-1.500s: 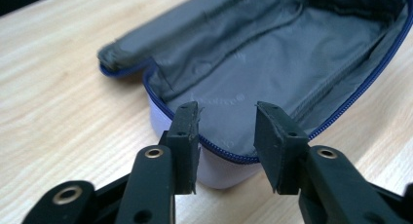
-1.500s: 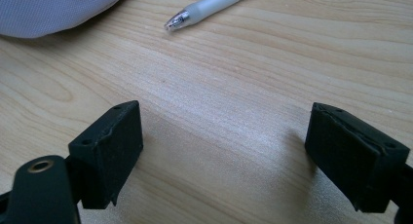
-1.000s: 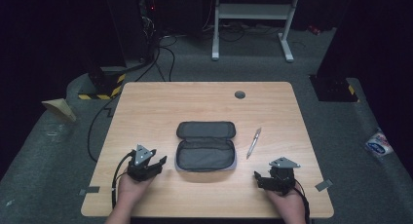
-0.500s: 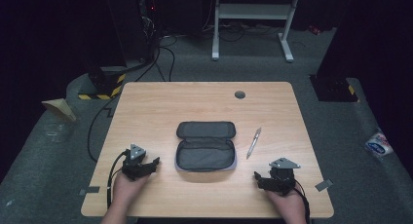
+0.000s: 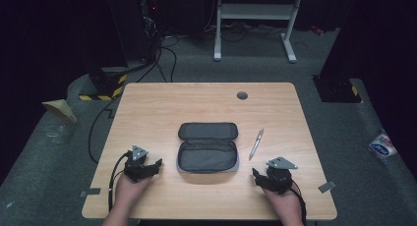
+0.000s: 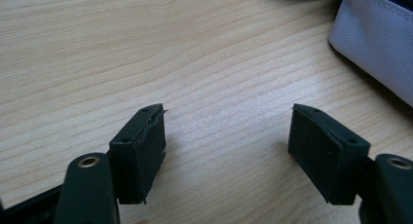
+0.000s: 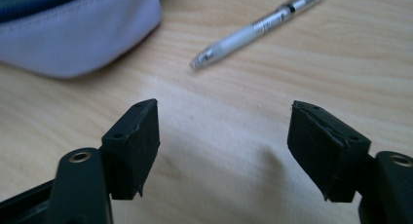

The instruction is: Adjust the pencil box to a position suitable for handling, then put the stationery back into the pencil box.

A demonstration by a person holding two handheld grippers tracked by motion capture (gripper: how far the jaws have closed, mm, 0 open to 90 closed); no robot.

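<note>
Wood-grain table [image 5: 162, 103] carries an open grey pencil case [image 5: 208, 148] at its centre, lid flap folded toward the far side, interior exposed. Silver-and-clear pen [image 5: 256, 144] lies just right of the pencil case, apart from it, running near-to-far at a slight slant. Small dark round grommet [image 5: 242, 95] sits in the tabletop near the far edge.

Left gripper [image 5: 147, 168] rests at the near left of the table, held in the person's left hand [image 5: 129, 187], to the left of the pencil case and not touching it. In the left gripper view its jaws stand wide apart over bare wood, having just been opening, with nothing between them; the pale fabric corner of the pencil case shows at upper right.

Right gripper [image 5: 260, 179] rests at the near right, held in the right hand [image 5: 282, 200], on the near side of the pen. In the right gripper view its jaws are parted, having just been closing, with bare tabletop between them; the pen lies beyond the jaw tips, untouched.
</note>
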